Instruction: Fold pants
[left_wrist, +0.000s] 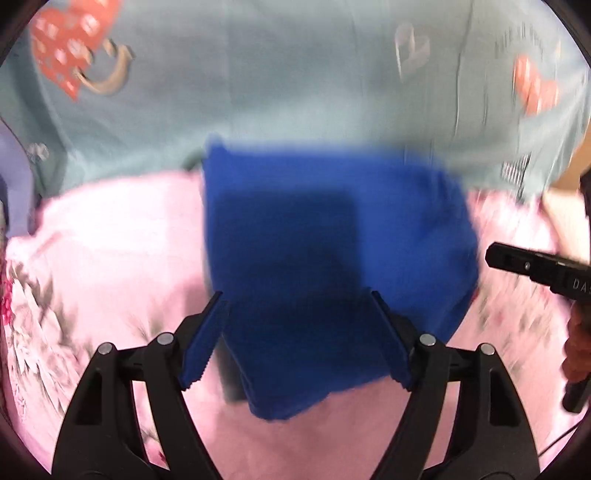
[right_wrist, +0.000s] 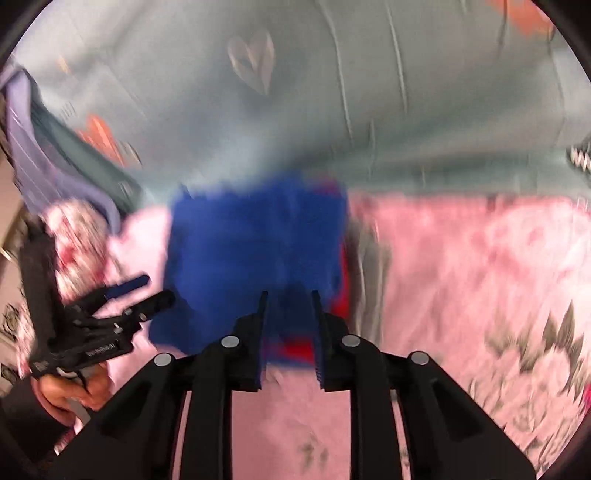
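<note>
Currently the pants (left_wrist: 332, 236) lie as a compact blue bundle, already folded at least once by the look of the stacked layers, on a pink flowered bedspread (left_wrist: 110, 266). Their far edge reaches a pale green sheet (left_wrist: 295, 81) printed with hearts. A strip of red (right_wrist: 341, 288) shows at the bundle's right edge in the right wrist view; whether it is a lining or a separate item cannot be told.

Step in hand, as a judgement: a late fold or final tidy of the bundle.

- Left gripper (left_wrist: 295, 306): fingers spread wide over the near edge of the pants, with no pad pressing on cloth.
- Right gripper (right_wrist: 290, 295): fingers drawn close but a narrow gap remains. Blue cloth lies in line with it. Blur hides whether the pads pinch it.

Next move calls for a firm pinch on the near edge, with all layers caught together, before any lift.

Containers: none visible. A lilac cloth (right_wrist: 26, 122) lies at the left margin.
</note>
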